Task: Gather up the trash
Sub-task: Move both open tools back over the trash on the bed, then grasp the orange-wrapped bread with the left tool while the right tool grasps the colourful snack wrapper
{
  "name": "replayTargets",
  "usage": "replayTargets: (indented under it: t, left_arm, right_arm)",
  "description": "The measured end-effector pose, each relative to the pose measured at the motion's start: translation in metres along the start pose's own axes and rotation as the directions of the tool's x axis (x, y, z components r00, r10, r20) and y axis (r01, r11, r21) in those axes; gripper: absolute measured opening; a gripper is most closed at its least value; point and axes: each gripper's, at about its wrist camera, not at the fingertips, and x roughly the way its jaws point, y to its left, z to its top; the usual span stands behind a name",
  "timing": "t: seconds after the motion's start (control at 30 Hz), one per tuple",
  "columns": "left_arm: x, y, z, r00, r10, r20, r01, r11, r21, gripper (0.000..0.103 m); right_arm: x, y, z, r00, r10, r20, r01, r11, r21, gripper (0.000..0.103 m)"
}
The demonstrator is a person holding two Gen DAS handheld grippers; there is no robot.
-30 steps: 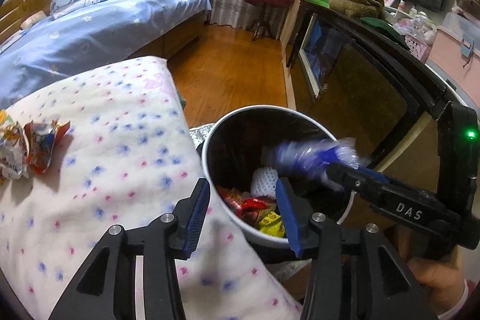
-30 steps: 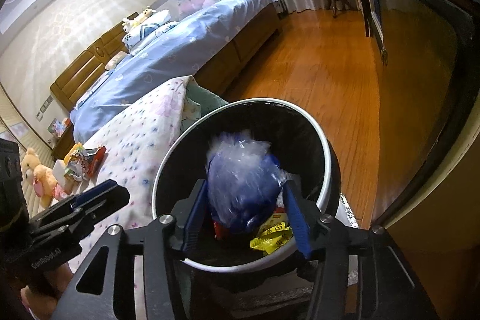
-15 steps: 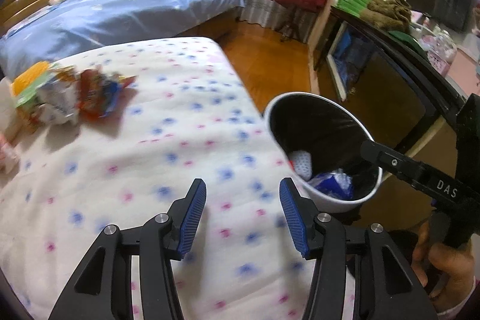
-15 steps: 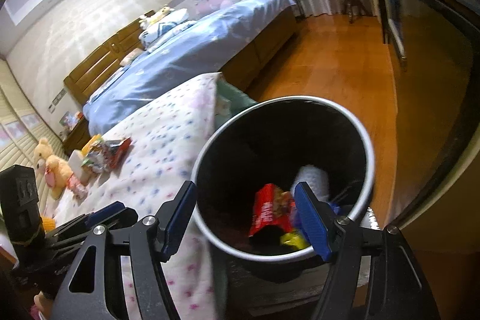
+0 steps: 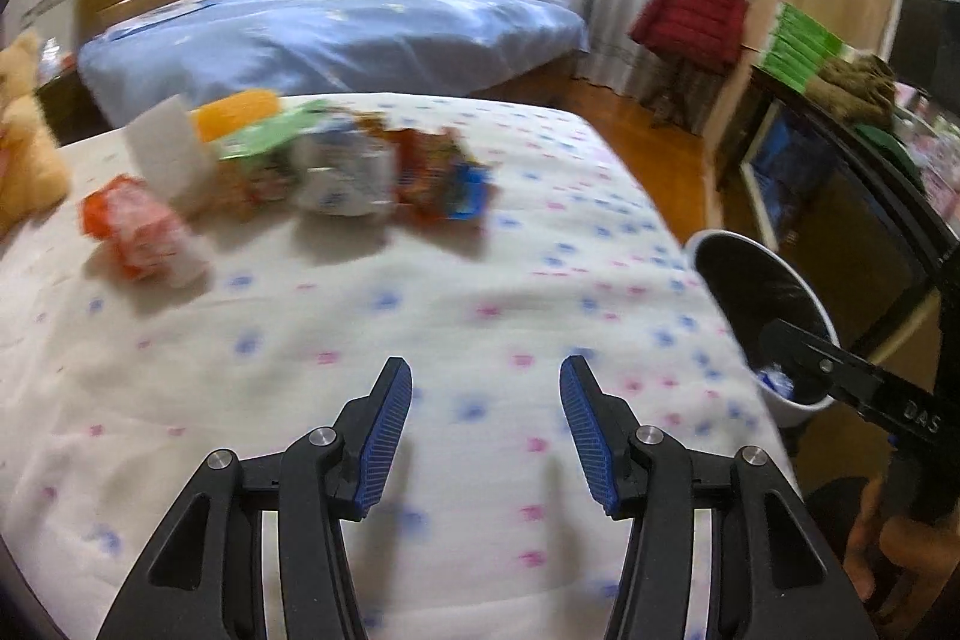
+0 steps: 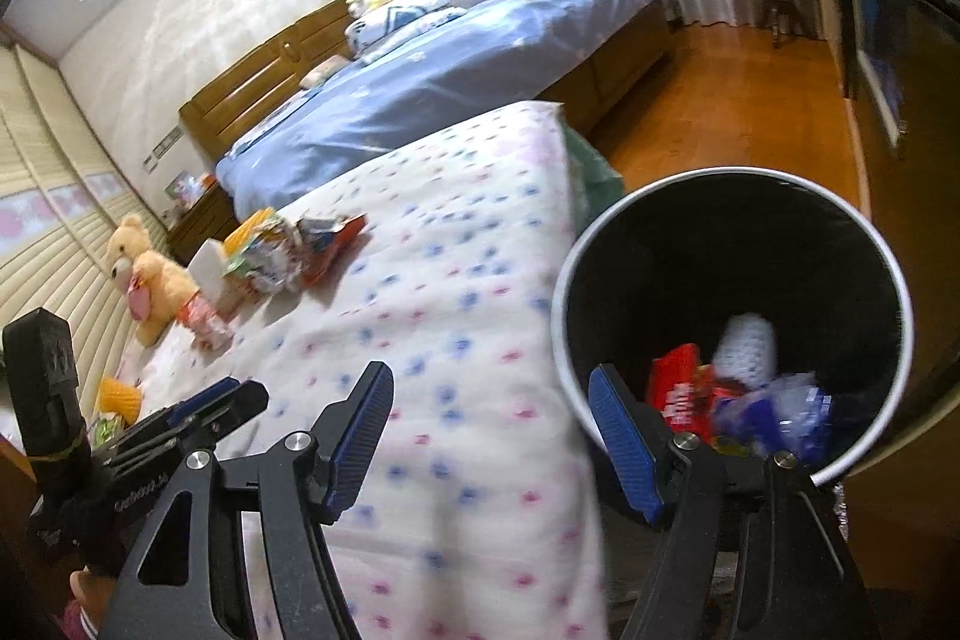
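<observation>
Two claws, one bin (image 6: 729, 325): wrapper pile (image 5: 336, 172) on the bed (image 5: 420, 316), well beyond the empty, opening left claw (image 5: 486, 430); right claw (image 6: 489, 436) gapes empty beside the bin.

A tan plush teddy bear (image 6: 147, 274) sits at the far left edge of the white quilt with pink and blue dots (image 5: 336, 316). Beyond it stands a wooden-framed bed with a blue cover (image 5: 336, 40). A red padded jacket (image 5: 696, 19) hangs on a dark coat stand over the orange wooden floor (image 6: 738, 100).
</observation>
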Motion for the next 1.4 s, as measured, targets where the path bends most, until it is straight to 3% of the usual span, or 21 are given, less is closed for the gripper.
replayTargets:
  t: [0.17, 0.3, 0.47, 0.93, 1.27, 1.33, 1.4]
  left_arm:
    - [-0.012, 0.032, -0.002, 0.997, 0.074, 0.033, -0.072, 0.994, -0.081, 0.06]
    - [-0.022, 0.054, -0.006, 0.993, 0.105, 0.059, -0.096, 0.985, -0.147, 0.069]
    - [-0.025, 0.069, -0.007, 0.98, 0.195, 0.03, -0.189, 0.972, -0.137, 0.069]
    - [0.0, 0.108, 0.018, 0.974, 0.225, -0.015, -0.224, 0.957, -0.183, 0.072]
    - [0.03, 0.131, 0.055, 0.966, 0.257, 0.008, -0.249, 0.944, -0.217, 0.072]
    - [0.038, 0.134, 0.057, 0.967, 0.256, 0.002, -0.249, 0.943, -0.219, 0.072]
    - [0.047, 0.135, 0.058, 0.963, 0.271, 0.001, -0.265, 0.943, -0.201, 0.07]
  right_arm:
    - [0.01, 0.02, -0.002, 0.999, 0.028, -0.016, -0.029, 0.999, -0.032, 0.069]
    - [0.021, 0.035, -0.003, 0.999, 0.044, -0.032, -0.046, 0.997, -0.055, 0.07]
    - [0.037, 0.055, -0.003, 0.997, 0.064, -0.048, -0.067, 0.995, -0.079, 0.07]
    - [0.092, 0.103, 0.023, 0.992, 0.101, -0.07, -0.11, 0.983, -0.145, 0.069]
    - [0.135, 0.114, 0.053, 0.992, 0.099, -0.079, -0.108, 0.987, -0.116, 0.069]
    - [0.142, 0.115, 0.057, 0.992, 0.097, -0.082, -0.106, 0.988, -0.111, 0.067]
    - [0.149, 0.114, 0.059, 0.992, 0.09, -0.092, -0.099, 0.99, -0.101, 0.054]
